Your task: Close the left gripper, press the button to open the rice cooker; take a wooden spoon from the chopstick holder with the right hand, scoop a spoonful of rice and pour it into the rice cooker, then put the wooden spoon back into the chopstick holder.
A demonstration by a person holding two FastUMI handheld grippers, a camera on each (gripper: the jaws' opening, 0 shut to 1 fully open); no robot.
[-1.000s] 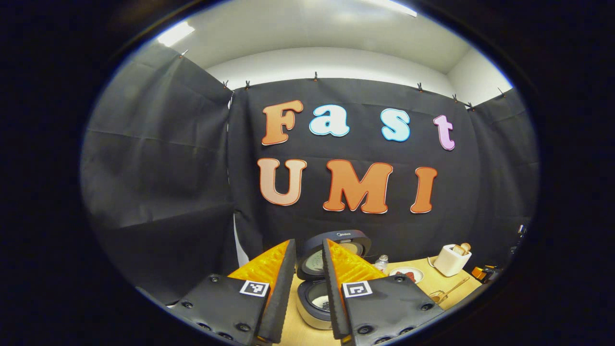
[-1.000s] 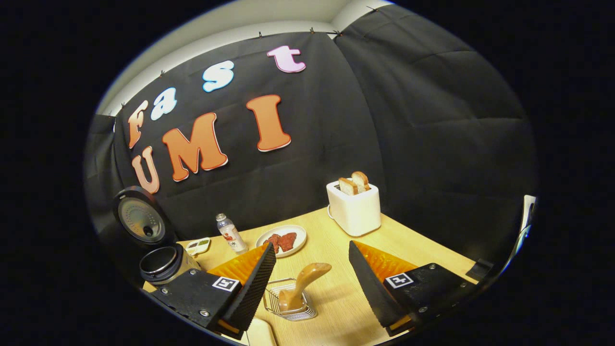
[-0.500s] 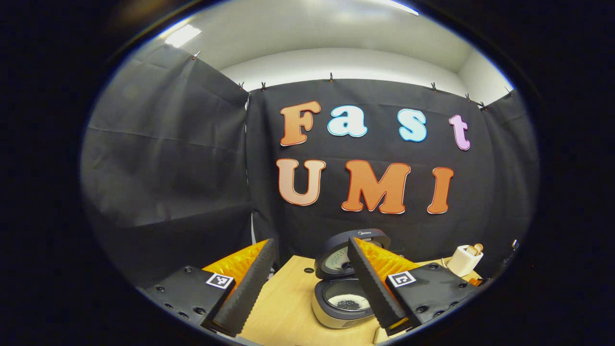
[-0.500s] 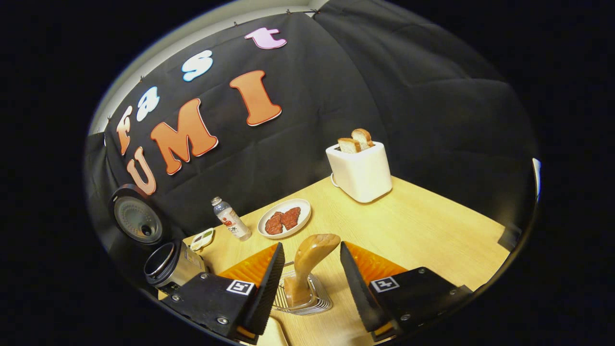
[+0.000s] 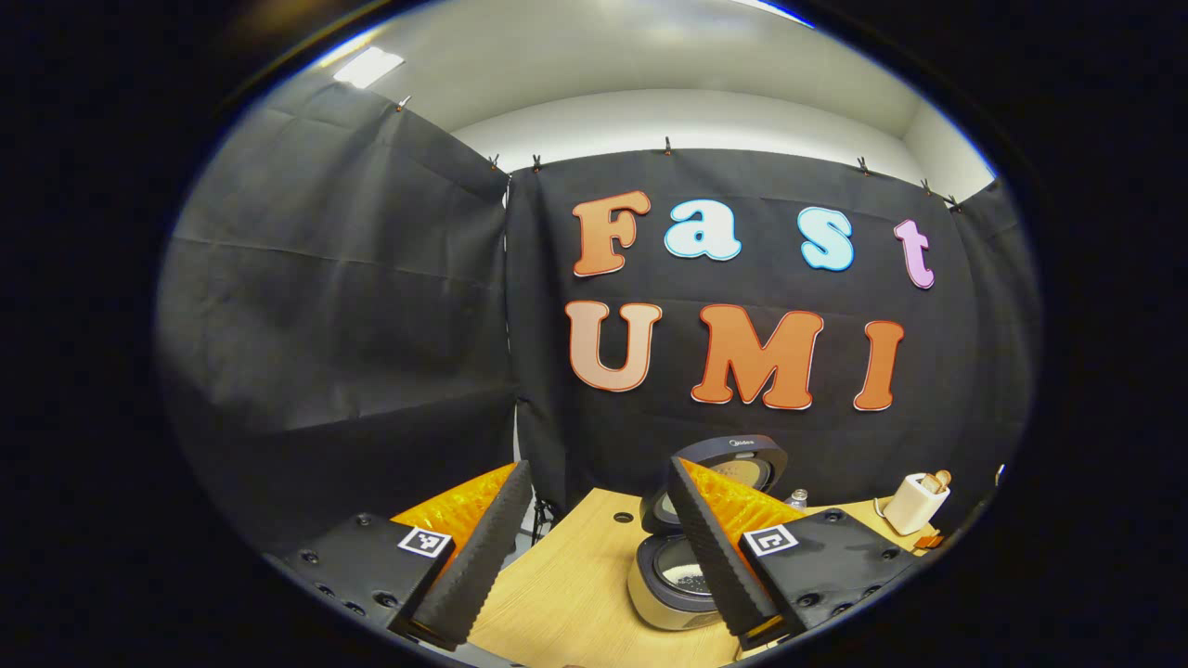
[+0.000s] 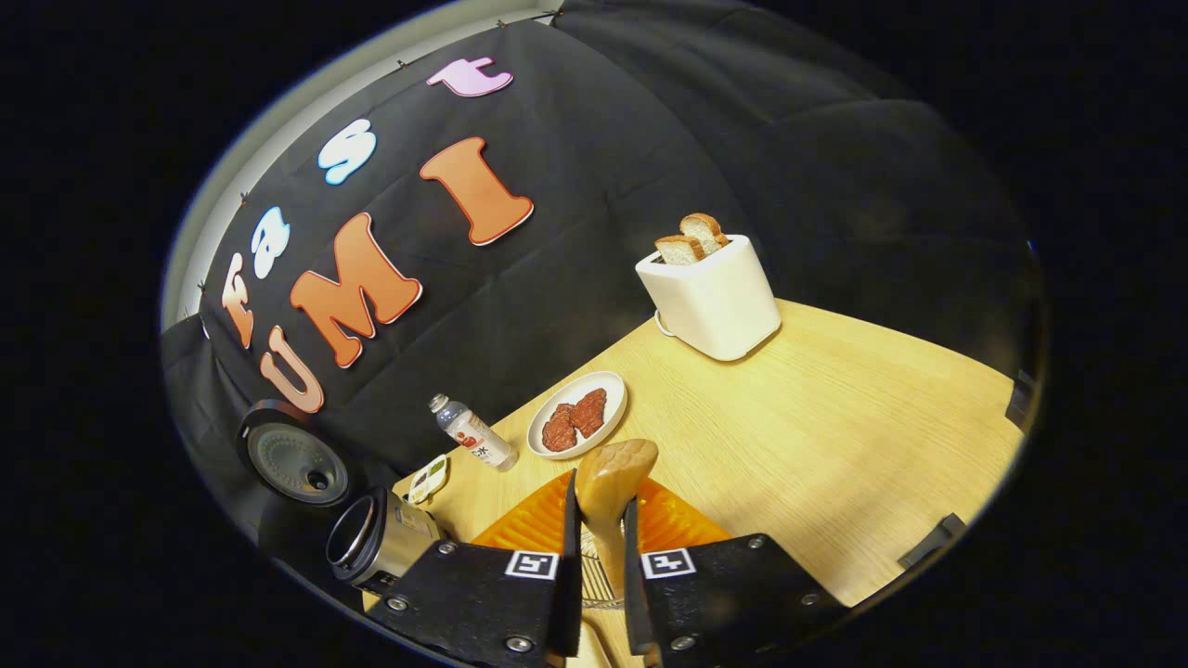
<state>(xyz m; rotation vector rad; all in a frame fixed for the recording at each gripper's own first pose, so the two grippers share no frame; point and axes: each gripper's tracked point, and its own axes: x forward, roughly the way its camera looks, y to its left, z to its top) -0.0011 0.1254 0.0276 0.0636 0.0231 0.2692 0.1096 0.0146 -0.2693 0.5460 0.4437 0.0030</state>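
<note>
With the right gripper (image 6: pixel 599 557) clamped narrow on the wooden spoon (image 6: pixel 608 487), a tilted lift could snag and topple the wire chopstick holder (image 6: pixel 589 580), while the left gripper (image 5: pixel 594 547) hangs wide near the open rice cooker (image 5: pixel 673 580).

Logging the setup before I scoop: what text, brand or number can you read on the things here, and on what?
Cooker lid: a small brand mark, too small to read.
Bottle: a printed label, too blurred to read.
Markers: square patterns, no words.
Toaster, plate: no text seen.
</note>
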